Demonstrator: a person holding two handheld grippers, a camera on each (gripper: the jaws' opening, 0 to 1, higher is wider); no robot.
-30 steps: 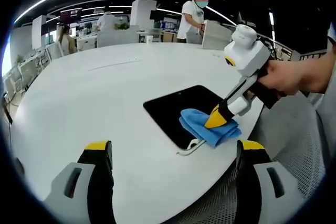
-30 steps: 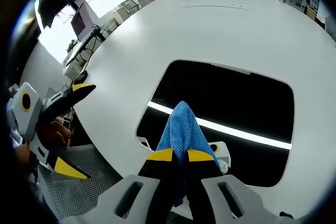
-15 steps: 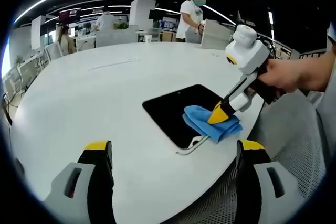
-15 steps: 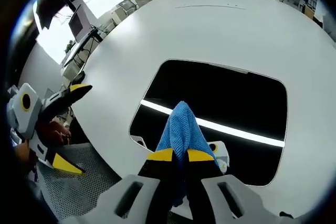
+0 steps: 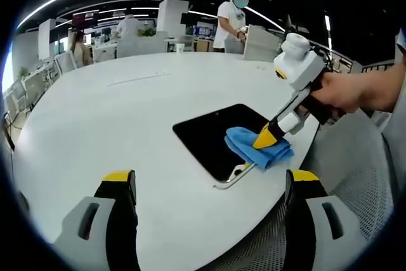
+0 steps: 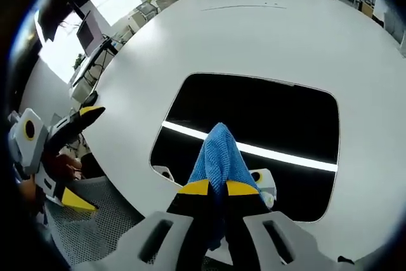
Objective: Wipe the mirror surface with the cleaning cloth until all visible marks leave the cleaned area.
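On the mirror [image 6: 254, 125], pinched cloth [image 6: 221, 157]

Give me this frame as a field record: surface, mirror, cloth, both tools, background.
surface: round white table
mirror: dark rectangular mirror lying flat near the table edge, reflecting a bright light strip
cloth: blue cleaning cloth resting on the mirror's near corner
right tool: right tool shut on the cloth, pressing it to the mirror
left tool: left tool open, off the mirror, holding nothing
marks: none I can make out on the dark glass
background: open office, people standing beyond the table
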